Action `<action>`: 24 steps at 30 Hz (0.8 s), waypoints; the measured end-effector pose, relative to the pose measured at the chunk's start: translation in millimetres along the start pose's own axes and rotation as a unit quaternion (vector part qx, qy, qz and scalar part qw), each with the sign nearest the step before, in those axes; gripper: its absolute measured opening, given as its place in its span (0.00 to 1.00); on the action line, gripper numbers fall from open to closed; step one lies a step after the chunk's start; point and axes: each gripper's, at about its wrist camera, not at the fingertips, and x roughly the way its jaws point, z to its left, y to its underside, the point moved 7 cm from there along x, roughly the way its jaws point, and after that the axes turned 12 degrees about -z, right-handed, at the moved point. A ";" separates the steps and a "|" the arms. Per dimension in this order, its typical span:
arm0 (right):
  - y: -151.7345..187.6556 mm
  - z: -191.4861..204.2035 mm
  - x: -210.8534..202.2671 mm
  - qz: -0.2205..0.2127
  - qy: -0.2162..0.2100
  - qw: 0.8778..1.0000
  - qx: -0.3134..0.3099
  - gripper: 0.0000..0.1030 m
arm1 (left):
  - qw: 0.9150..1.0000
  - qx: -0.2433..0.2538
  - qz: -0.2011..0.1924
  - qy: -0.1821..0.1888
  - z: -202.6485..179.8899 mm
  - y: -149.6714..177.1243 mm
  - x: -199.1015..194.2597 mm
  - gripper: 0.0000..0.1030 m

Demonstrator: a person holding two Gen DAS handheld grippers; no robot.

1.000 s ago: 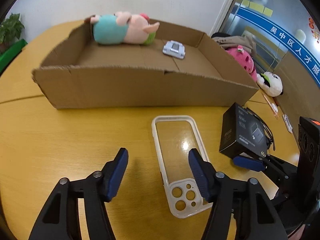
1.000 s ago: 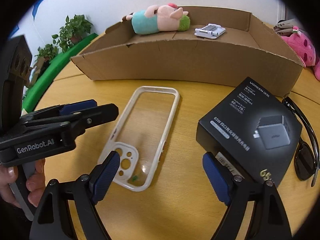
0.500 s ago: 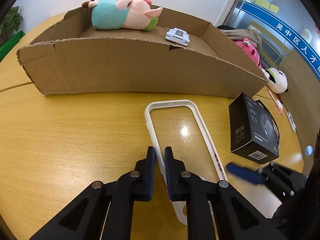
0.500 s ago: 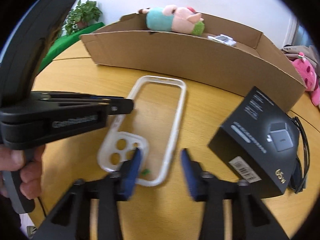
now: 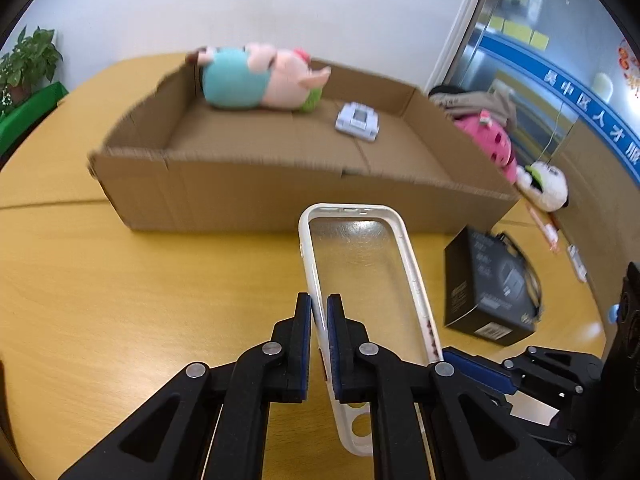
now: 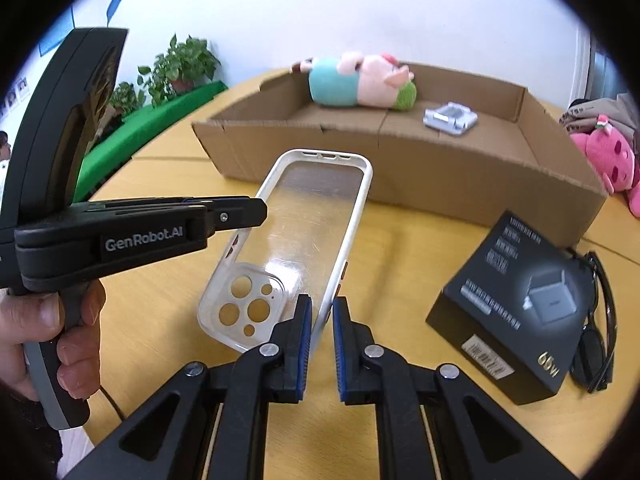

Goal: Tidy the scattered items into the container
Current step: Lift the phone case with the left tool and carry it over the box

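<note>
Left claw: left gripper (image 5: 319, 316) closed narrow on the left long rim of the clear, white-edged plastic phone case (image 5: 362, 276).
Right claw: right gripper (image 6: 318, 322) clamped tight on the opposite long rim of the same case, near its camera-hole end.
Case position: held between both claws, far end tilted up and pointing toward the box; it appears clear of the table, though contact at the near end cannot be confirmed.
Still out, right of the claws: black square cardboard charger box (image 6: 516, 308) on the table, with dark sunglasses (image 6: 596, 328) just beside it on its far right.
Container, beyond the claws: shallow brown cardboard box (image 5: 256, 196), open top.
Already inside: teal-and-pink plush pig (image 5: 256, 78) against the rear wall; small white folding stand (image 5: 357, 122) to its right.
Progress judged: two items stowed, one in hand, at least two remaining.
Surface: round yellow wooden table (image 5: 120, 280), glossy, seam visible.
Room, farthest: white wall; green potted plants (image 6: 180, 68) far left; pink plush toy (image 6: 604, 156) and white panda plush (image 5: 546, 188) far right, beyond the box.
</note>
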 end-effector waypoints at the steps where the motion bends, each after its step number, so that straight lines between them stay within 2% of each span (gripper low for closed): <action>1: -5.5 1.0 -1.3 -0.004 -0.001 1.000 -0.001 0.09 | 1.000 0.001 -0.008 0.001 -0.5 -5.9 -4.7 0.07; 7: -40.3 9.4 -5.0 -0.027 -0.009 1.000 -0.004 0.09 | 0.999 0.008 -0.044 0.000 0.8 -45.3 -27.3 0.06; 15: -108.6 18.1 -11.6 -0.066 -0.020 0.998 -0.006 0.09 | 0.996 0.014 -0.084 -0.003 10.9 -110.9 -46.5 0.06; 24: -169.1 28.0 20.9 -0.070 -0.039 0.997 -0.004 0.10 | 0.995 0.022 -0.100 -0.016 40.0 -175.9 -37.9 0.06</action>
